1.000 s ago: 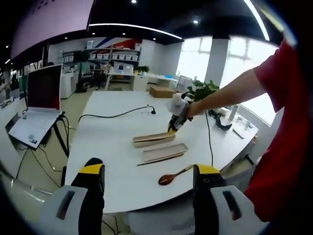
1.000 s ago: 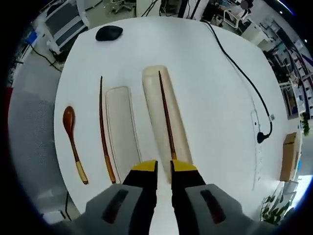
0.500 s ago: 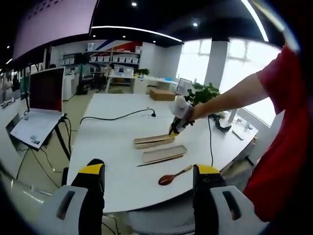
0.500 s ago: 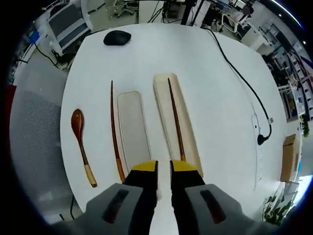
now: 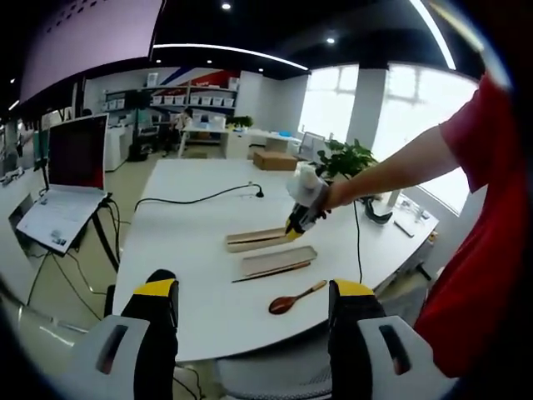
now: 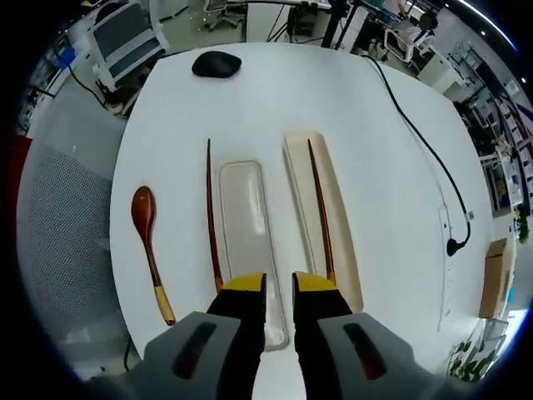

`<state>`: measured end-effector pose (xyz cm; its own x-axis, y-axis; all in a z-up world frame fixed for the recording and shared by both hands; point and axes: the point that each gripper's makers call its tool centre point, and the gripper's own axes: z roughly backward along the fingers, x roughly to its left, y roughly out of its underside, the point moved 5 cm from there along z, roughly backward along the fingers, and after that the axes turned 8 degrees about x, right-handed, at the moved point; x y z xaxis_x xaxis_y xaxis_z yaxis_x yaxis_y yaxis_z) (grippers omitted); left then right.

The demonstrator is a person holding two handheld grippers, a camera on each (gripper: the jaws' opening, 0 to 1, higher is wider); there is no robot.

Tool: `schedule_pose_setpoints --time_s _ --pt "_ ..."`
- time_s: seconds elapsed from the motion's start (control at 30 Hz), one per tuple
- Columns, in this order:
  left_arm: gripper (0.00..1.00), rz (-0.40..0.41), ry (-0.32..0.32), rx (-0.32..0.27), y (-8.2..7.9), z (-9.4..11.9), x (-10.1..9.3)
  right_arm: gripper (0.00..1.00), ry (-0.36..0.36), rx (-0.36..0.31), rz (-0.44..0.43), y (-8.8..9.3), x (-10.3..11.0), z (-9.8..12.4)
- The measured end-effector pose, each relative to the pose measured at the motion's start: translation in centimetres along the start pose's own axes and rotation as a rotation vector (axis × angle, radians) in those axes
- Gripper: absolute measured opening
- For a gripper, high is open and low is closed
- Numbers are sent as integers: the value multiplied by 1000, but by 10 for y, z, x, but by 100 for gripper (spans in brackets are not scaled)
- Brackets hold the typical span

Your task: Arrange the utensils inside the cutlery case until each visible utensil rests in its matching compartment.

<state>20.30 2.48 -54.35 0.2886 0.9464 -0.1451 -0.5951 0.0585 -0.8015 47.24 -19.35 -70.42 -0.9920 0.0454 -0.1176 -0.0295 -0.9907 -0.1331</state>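
In the right gripper view, the right gripper (image 6: pixel 278 287) rises from the bottom centre of the frame with its yellow-tipped black fingers (image 6: pixel 244 293) set narrow, a thin slit between them and nothing gripped. It hangs above a white round counter (image 6: pixel 383 175). Just beyond the fingertips lie two long pale beige cutlery case halves: the flat lid (image 6: pixel 250 237) at centre, and the deeper tray (image 6: pixel 341 242) to its right. One dark reddish-brown wooden chopstick (image 6: pixel 320 208) lies lengthwise inside the tray. A second matching chopstick (image 6: pixel 211 217) lies on the counter just left of the lid. Further left lies a brown wooden spoon with a pale handle end (image 6: pixel 151 246). A black computer mouse (image 6: pixel 216 63) sits at the upper left of the counter.

In the left gripper view, the left gripper (image 5: pixel 250 302) shows at the bottom with fingers (image 5: pixel 158 300) spread wide and empty, well short of the counter.
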Motion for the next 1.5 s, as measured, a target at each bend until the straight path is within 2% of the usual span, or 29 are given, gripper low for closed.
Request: schedule_pose_setpoints --time_s 0.47,0.67,0.97,1.27,1.5 --pt "75 7 -8 12 3 0 1 8 -29 5 13 3 10 -10" --pt "75 12 -14 8 5 1 0 8 -41 -32 14 -2 16 -8" --pt "74 16 -12 13 10 2 -4 7 -55 -48 30 -7 30 -13" --pt "74 18 -22 9 11 5 -2 7 -72 -38 40 -6 39 -19" --pt "74 25 -24 12 14 6 -3 6 -79 -22 83 -7 48 -30"
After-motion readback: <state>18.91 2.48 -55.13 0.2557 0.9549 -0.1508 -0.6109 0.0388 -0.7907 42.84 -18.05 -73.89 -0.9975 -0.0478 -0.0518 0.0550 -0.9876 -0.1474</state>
